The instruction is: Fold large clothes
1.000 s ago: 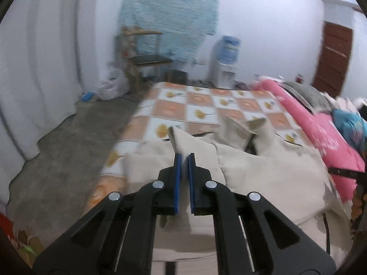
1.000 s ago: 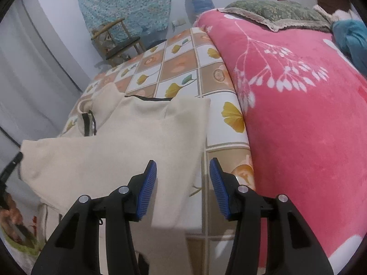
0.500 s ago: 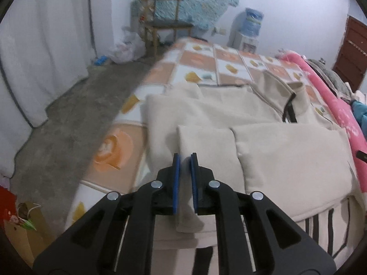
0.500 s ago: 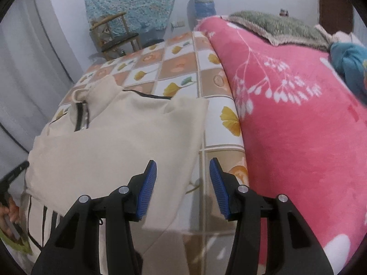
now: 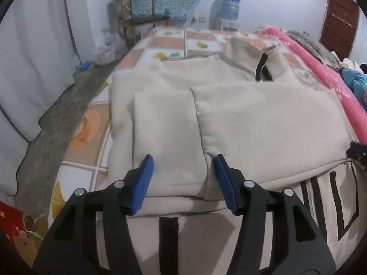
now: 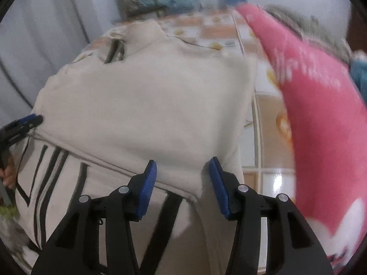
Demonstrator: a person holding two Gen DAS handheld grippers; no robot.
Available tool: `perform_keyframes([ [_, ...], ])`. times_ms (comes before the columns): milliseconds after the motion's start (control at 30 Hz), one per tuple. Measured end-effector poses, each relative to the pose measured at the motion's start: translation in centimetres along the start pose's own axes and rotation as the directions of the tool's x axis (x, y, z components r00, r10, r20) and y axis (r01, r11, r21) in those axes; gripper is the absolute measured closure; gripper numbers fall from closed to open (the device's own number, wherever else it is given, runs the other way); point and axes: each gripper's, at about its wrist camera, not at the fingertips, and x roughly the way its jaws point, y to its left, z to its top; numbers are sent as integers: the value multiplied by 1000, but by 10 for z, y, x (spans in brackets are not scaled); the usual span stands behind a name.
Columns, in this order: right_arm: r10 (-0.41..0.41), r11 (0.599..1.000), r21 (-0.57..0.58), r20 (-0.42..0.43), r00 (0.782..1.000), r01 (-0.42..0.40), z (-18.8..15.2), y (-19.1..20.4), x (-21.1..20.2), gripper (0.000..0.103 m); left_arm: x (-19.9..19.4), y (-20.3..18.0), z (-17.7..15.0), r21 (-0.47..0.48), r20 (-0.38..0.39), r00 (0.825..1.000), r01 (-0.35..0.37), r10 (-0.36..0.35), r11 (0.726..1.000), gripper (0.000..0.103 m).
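Pink blanket [image 6: 321, 114] crowds cream jacket's [image 5: 263, 123] right edge, floor [image 5: 52, 123] open left; left gripper [image 5: 183, 178] just opened, right gripper [image 6: 182, 183] spread, both empty.

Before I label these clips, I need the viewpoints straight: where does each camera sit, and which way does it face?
Left wrist: rides the left gripper, looking forward and down over the cream jacket on the bed toward the far wall; its own open blue-padded fingers show, their jaws just opened, off the folded sleeve.
Right wrist: rides the right gripper, blurred, facing the jacket's right edge and the pink blanket; open fingers show.
Shared: jacket, blanket; each view glimpses the other gripper.
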Motion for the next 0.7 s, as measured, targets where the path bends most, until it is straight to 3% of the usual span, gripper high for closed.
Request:
perform_keyframes([
  [133, -12, 1000, 27, 41, 999, 11, -3, 10, -36, 55, -28, -3, -4, 1, 28, 1000, -6, 6, 1000, 34],
  [233, -3, 1000, 10, 61, 998, 2, -21, 24, -58, 48, -54, -6, -18, 15, 55, 998, -9, 8, 1000, 23],
  [467, 6, 1000, 29, 8, 1000, -6, -83, 61, -71, 38, -83, -22, -73, 57, -45, 999, -8, 10, 998, 15],
  [567, 21, 999, 48, 0, 1000, -21, -102, 75, -68, 23, -83, -24, -96, 55, -69, 997, -15, 19, 998, 13],
  [633, -23, 998, 52, -29, 999, 24, -110, 83, -58, 19, -73, -25, -107, 55, -120, 992, -27, 33, 998, 12],
  [700, -97, 995, -1, -3, 995, 97, -113, 95, -56, 16, -74, -19, -113, 18, -86, 996, -21, 22, 1000, 10],
])
